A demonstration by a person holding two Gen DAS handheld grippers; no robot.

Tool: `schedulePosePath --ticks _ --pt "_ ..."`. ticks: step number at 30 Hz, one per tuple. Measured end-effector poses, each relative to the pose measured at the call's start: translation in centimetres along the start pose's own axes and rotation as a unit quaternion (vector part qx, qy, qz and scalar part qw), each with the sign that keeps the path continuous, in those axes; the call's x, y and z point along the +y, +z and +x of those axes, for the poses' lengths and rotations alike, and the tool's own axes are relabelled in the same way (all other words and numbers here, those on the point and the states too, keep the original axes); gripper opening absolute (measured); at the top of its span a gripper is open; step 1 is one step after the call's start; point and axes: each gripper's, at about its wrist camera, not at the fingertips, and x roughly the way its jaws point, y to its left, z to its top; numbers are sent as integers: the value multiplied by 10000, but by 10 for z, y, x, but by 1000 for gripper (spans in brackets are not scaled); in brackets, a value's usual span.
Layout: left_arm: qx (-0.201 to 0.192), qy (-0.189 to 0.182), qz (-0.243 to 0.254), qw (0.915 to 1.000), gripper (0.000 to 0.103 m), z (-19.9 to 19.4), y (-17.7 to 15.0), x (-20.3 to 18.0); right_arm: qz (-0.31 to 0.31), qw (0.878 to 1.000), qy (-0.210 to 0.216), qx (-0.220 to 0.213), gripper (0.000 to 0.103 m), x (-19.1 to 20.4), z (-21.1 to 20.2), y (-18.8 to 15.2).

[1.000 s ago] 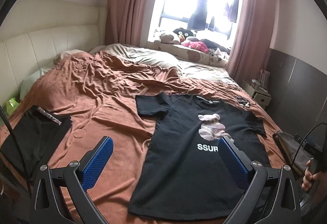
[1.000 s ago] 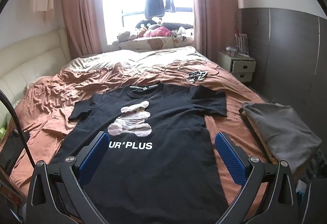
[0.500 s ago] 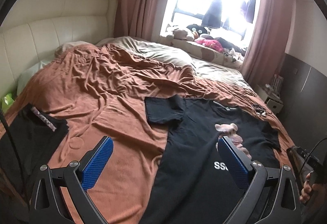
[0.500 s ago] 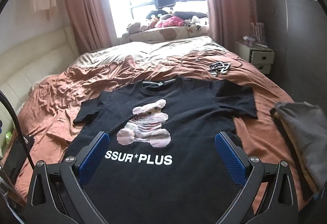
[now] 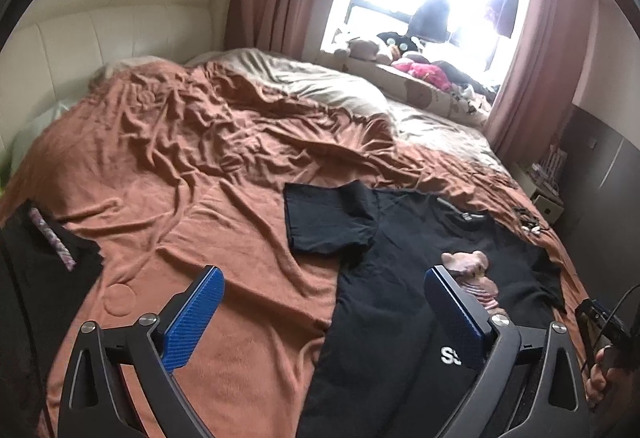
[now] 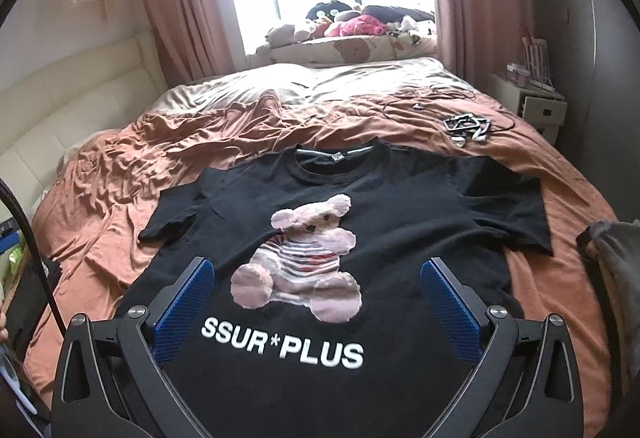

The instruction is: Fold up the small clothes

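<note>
Black T-shirt (image 6: 400,206) flat on the bed (image 6: 120,174)
Left hand-held gripper (image 5: 324,312) spread, empty; right hand-held gripper (image 6: 318,302) spread above the shirt

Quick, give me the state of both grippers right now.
Left gripper: open, holding nothing, above the brown blanket and the edge of the black T-shirt.
Right gripper: open, holding nothing, over the T-shirt.

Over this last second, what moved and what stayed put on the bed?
Both tongs advanced over the black T-shirt: the right tongs closed in toward the bear print, and the left tongs swung left toward the shirt's left sleeve and the brown bedspread. Nothing was gripped or released; both remain open. The shirt stayed spread flat, unfolded.
</note>
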Motion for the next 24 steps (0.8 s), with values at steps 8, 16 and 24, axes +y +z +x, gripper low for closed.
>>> schedulePosePath --ticks 8,16,24 --pt "421 -197 -337 9983 89 70 11 19 16 9997 42 232 103 10 53 13" --pt "799 -241 -641 9944 83 144 35 35 -61 9985 338 424 103 25 107 30" --pt "1160 -192 -840 9895 76 213 57 52 -34 9964 663 526 102 35 161 46"
